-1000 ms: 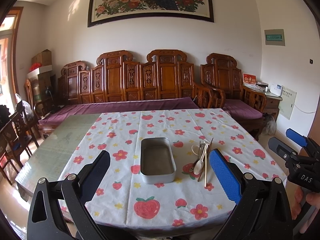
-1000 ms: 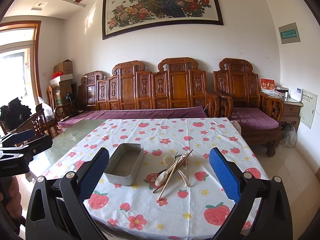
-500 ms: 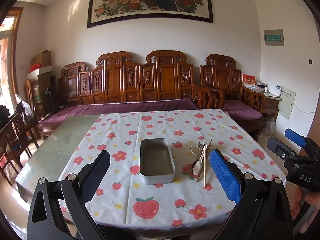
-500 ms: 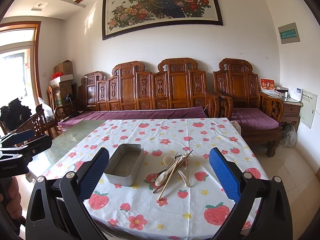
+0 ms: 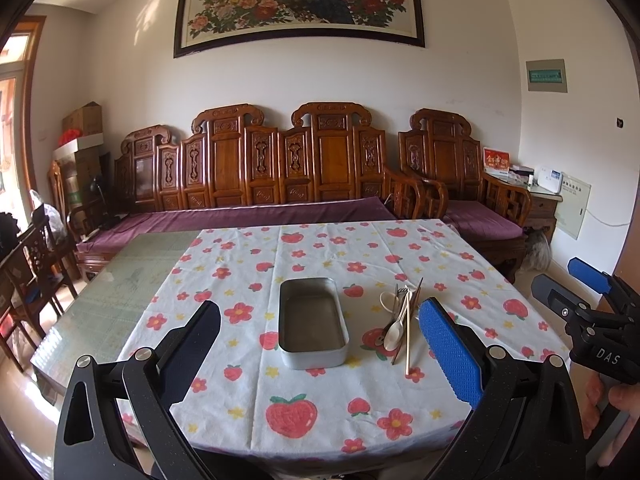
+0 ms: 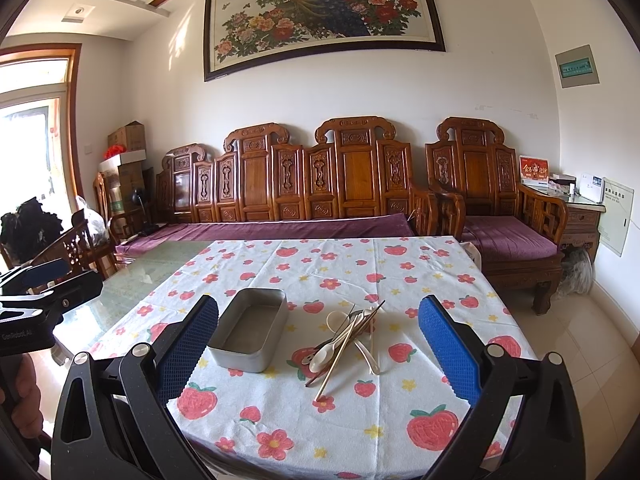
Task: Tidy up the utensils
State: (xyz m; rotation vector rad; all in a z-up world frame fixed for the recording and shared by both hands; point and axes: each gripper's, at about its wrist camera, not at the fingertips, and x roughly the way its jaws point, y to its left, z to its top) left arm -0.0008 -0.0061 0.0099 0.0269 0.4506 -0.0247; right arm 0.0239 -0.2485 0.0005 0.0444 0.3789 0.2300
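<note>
Right gripper [image 6: 318, 334]: jaws spread wide, holding nothing, held off the near edge of the table [image 6: 460, 264] and facing the utensil pile [image 6: 346, 338]. Left gripper [image 5: 320, 340]: likewise wide open and empty, off the same near edge, aimed at the metal tin [image 5: 313, 322]. Step in hand, by judgement: first approach, nothing yet picked. To do it well, the right gripper would best take one piece at a time from the top of the heap, closing across a handle rather than a bowl, since the pieces cross one another and a low grab could drag several; the left could steady the tin if it slides on the tablecloth [image 5: 360, 248]. Utensil pile: pale spoons [image 6: 322, 354], wooden chopsticks [image 6: 340, 356] and what looks like a metal fork, hard to make out, lying crossed just right of the tin, near the middle of the table and toward its near edge. Metal tin: rectangular, shallow, open-topped, long axis running away from the near edge; interior shows bare metal, no contents. Tablecloth covers the right part of the table; the left part is bare glass [image 5: 116, 292].
</note>
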